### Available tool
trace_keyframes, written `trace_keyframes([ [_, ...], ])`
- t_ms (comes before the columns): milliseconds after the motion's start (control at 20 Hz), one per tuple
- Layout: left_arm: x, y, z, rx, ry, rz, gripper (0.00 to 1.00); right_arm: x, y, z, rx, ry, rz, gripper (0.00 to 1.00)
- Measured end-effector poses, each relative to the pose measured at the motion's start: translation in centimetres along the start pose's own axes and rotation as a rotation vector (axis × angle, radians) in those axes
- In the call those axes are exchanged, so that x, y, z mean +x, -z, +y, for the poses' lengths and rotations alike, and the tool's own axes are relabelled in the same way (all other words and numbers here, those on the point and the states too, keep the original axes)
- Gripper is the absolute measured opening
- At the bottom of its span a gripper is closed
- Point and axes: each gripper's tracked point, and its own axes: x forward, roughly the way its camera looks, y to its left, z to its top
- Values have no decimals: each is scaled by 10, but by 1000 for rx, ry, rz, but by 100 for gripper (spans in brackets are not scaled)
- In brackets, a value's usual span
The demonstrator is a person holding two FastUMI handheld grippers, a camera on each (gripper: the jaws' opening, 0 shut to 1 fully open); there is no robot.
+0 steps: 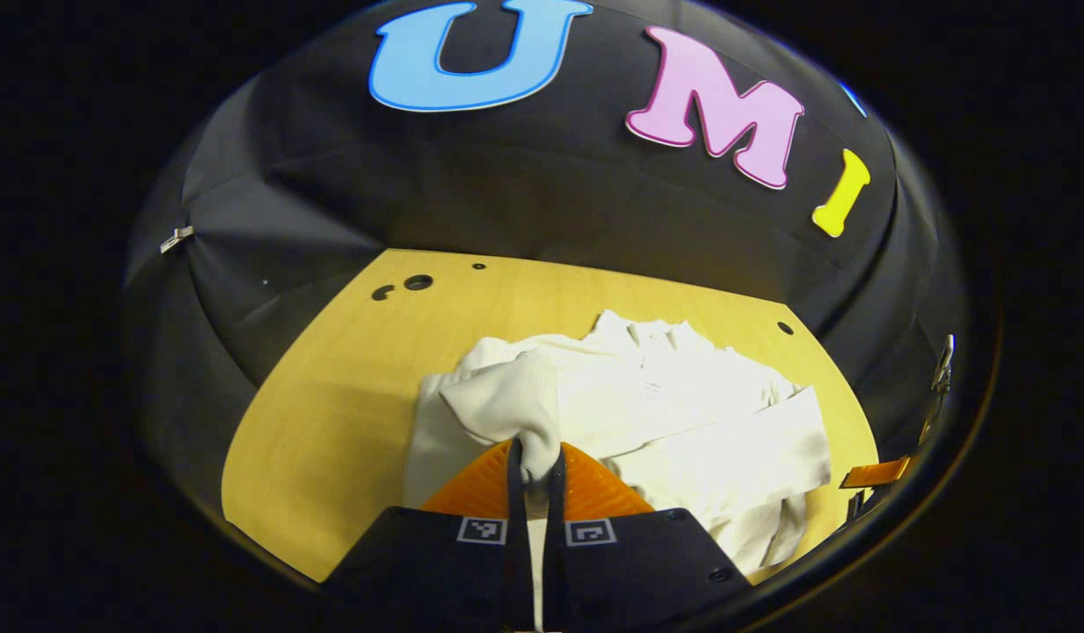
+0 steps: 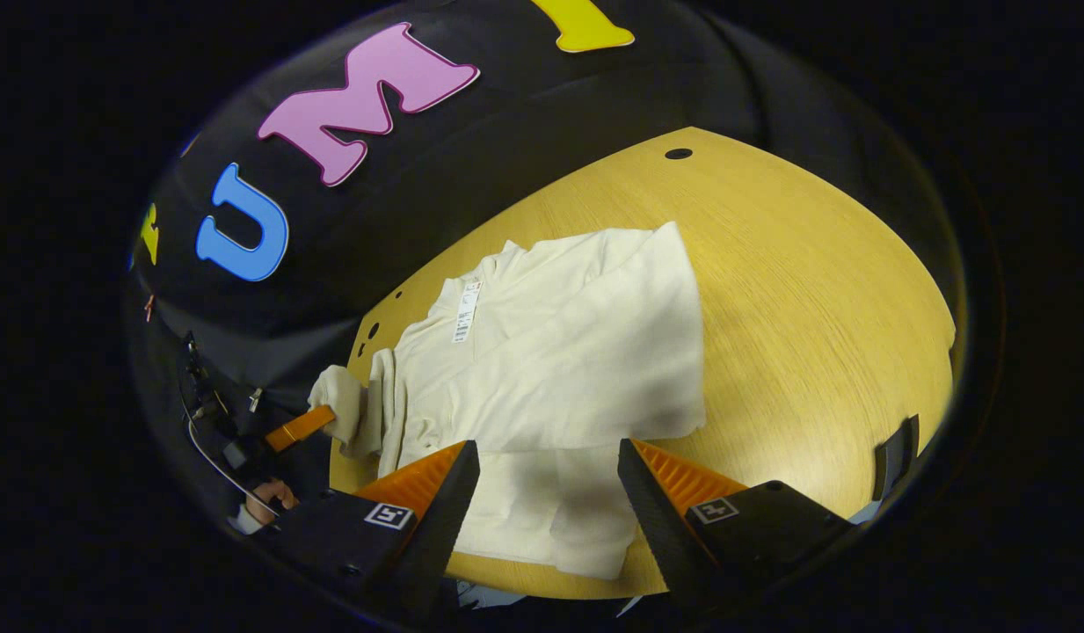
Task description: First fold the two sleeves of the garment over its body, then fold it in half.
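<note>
Pinching a sleeve [image 1: 515,404] of the garment [image 2: 550,352], the left gripper [image 1: 535,479] has its jaws clamped on thin cloth, which might slip free; the right gripper [image 2: 549,492] hangs with jaws apart, so the body could drag across the bench [image 2: 814,290].

Bright overhead light, fisheye-warped edges

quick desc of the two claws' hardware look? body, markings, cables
Both the left claw and right claw have blocky black bodies, each finger base carrying a small square black-and-white fiducial tag. The fingers are wedge-shaped with ribbed faces. In the right gripper view, a thin cable trails by the left claw, near a hand with a light cuff.
</note>
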Motion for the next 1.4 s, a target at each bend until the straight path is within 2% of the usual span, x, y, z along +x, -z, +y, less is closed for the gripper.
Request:
trace_keyframes([
  [50, 3, 3, -13, -2, 11, 10, 10, -2, -2, -3, 9, -6, 1, 98],
  [400, 26, 31, -113, 66, 122, 75, 10, -7, -12, -30, 32, -1, 2, 98],
  [550, 37, 47, -139, 122, 136, 113, 10, -9, -14, -36, 58, -3, -4, 98],
  [750, 55, 67, -157, 160, 133, 153, 10, -13, -9, -43, 68, -2, 8, 98],
  [1000, 72, 90, -160, 173, 93, 188, 10, -16, -1, -48, 62, -11, 34, 98],
  [1050, 74, 92, -161, 169, 86, 190, 5, -16, 1, -48, 61, -15, 41, 98],
  [1100, 76, 95, -161, 165, 80, 191, 10, -16, 4, -48, 59, -18, 51, 98],
  [1300, 82, 102, -172, 75, 117, 205, 17, -15, 16, -49, 41, -38, 103, 98],
  [1350, 82, 101, -173, 55, 119, 203, 27, -15, 20, -49, 35, -43, 114, 98],
  [1400, 83, 101, -175, 42, 129, 201, 44, -14, 22, -48, 29, -48, 121, 98],
])
